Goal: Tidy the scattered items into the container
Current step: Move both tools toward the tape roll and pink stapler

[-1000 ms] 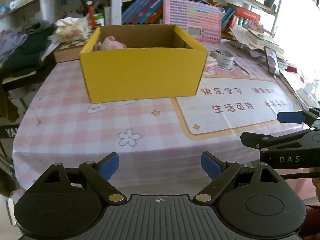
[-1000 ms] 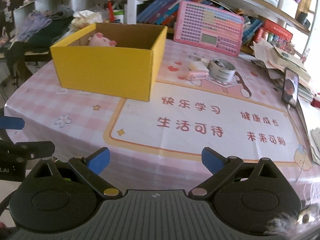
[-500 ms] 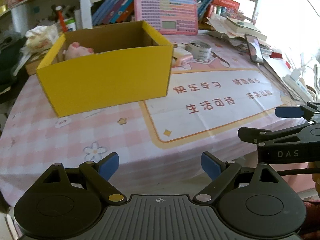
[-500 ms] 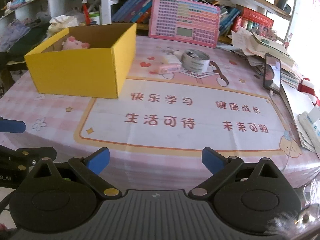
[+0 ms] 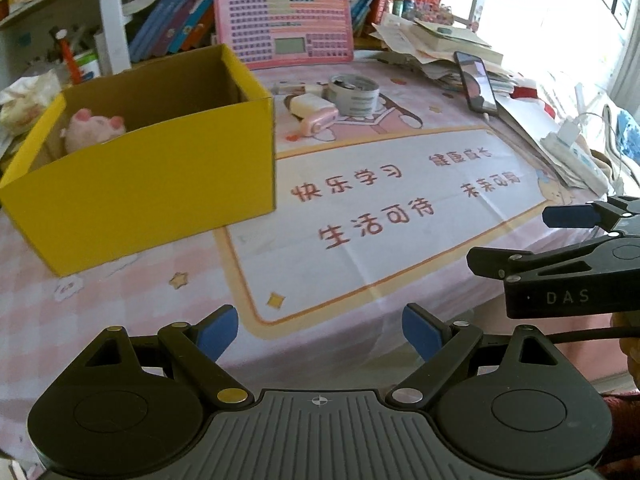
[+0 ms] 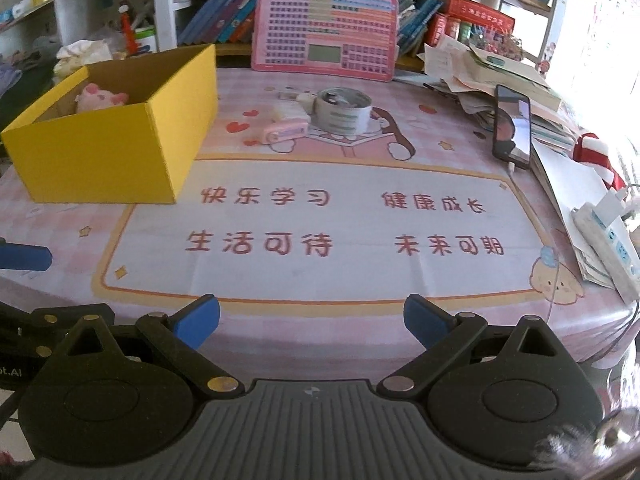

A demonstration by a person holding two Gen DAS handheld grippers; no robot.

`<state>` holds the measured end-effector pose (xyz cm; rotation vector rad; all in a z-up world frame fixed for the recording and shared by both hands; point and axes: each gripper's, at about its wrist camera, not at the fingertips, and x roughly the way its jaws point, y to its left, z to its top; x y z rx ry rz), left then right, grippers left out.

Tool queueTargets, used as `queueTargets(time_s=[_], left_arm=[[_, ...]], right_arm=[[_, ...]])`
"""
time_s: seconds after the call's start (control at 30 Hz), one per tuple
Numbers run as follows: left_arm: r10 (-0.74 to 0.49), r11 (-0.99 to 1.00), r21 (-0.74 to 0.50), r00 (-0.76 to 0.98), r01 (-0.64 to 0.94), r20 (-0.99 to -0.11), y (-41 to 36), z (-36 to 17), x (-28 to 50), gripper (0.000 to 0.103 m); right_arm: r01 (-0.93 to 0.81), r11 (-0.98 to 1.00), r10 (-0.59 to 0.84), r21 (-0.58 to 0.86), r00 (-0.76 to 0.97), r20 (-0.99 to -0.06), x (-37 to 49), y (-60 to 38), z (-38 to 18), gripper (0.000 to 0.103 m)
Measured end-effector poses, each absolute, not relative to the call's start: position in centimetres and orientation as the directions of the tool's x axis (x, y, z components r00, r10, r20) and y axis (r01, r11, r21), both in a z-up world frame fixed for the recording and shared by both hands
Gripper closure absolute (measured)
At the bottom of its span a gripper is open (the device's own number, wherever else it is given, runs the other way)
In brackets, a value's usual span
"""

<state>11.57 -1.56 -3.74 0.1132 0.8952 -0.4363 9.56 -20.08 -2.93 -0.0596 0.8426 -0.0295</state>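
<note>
A yellow cardboard box stands open on the left of the table, with a pink plush pig inside. To its right lie a roll of tape, a small pink device and a pale eraser-like block. My left gripper is open and empty near the table's front edge. My right gripper is open and empty, also at the front edge, to the right of the left one.
A pink toy keyboard leans at the back before shelves of books. A phone, stacked papers and a power strip lie along the right edge. The right gripper's side shows in the left wrist view.
Both views have swung to the right: the box has shifted left in both, and the tape, pink device and phone have come more into view. Both grippers stay open.
</note>
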Motion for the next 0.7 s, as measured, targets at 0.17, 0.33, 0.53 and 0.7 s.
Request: queueTargets(time_s=[0.17,0.33,0.53,0.7], left_arm=[[-0.346,0.891,-0.091,0.536,0.444,-0.77,-3.5,-3.8,13.0,0.012],[-0.365,0.877,-0.095,0.526,0.47,-0.768,-5.6,-4.1,14.5,0.012],[-0.383,0.876,-0.112,0.536,0.469,-0.752,-7.9,-4.1,16.5,0.012],[-0.404,0.871,-0.116,0.562,0.478,-0.722,-10.4,-3.5,18.6,0.012]], right_arm=[[0.019,0.997,-0.067,-0.073,0.66,-0.748,10.7,-21.7,-3.0,0.004],[0.028,0.997,-0.077,-0.077,0.648,-0.758,12.3,-23.6,-3.3,0.004],[0.029,0.996,-0.083,-0.086,0.664,-0.743,14.5,-26.1,-3.0,0.004],[0.032,0.996,-0.086,-0.088,0.681,-0.727,16.6,-28.5,-2.6,0.004]])
